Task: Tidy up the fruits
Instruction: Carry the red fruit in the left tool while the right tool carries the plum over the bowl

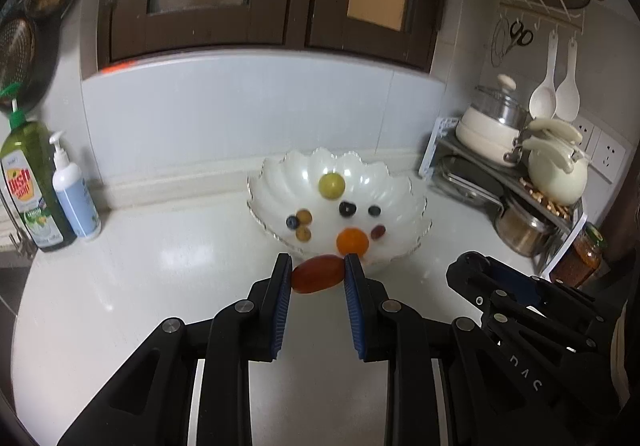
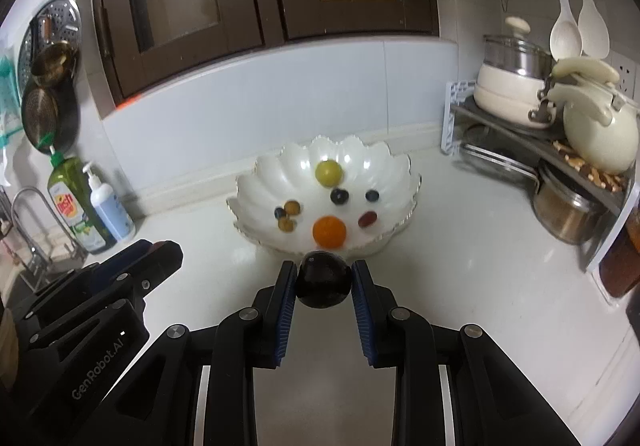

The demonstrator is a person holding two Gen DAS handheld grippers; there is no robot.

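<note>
Left gripper clamped on an oblong red fruit, blue pads pressing its two ends, held above the white countertop just short of the bowl's near rim. Right gripper likewise closed on a round, dark, near-black fruit, pinched between both pads, also raised over the counter just before the bowl. Each gripper visible in the other's view: right one at the lower right of the left view, left one at the lower left of the right view, a little apart from one another.

Beyond the fingertips, a white scalloped bowl standing on the counter against the wall. Inside it: a yellow-green round fruit toward the back, an orange citrus fruit at the front, two dark blueberries near the middle, a dark red grape at the right, and at the left a small cluster of one blueberry and two brownish berries, touching or nearly so.

At the left, a green dish-soap bottle and a white pump bottle side by side. At the right, a corner rack bearing cream pots, with a steel pot beneath.
</note>
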